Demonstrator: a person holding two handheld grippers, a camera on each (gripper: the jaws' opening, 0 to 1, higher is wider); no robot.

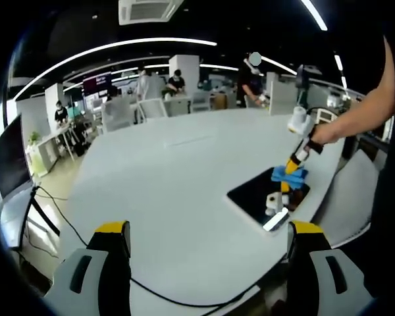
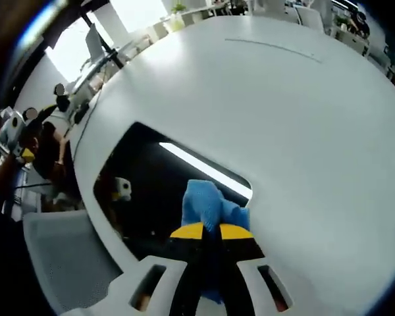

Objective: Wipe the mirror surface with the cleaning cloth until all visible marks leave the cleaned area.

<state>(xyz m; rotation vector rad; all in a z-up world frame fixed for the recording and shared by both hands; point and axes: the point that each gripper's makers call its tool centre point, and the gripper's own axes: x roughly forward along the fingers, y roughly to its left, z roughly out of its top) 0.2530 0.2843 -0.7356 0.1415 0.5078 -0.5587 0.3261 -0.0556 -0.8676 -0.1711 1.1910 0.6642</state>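
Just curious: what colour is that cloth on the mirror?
Blue; the cloth shows best in the right gripper view.

Bright ceiling light strips (image 1: 118, 47) light the room evenly, and one reflects as a white glare streak in the mirror (image 2: 151, 191). Fisheye distortion bends the edges; the far background is soft.

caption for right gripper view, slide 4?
Right gripper presses blue cloth onto mirror on white table.

The soft blue cloth (image 2: 207, 204) lies on the glossy, reflective mirror (image 2: 151, 191); the white table (image 2: 303, 118) looks smooth and matt.
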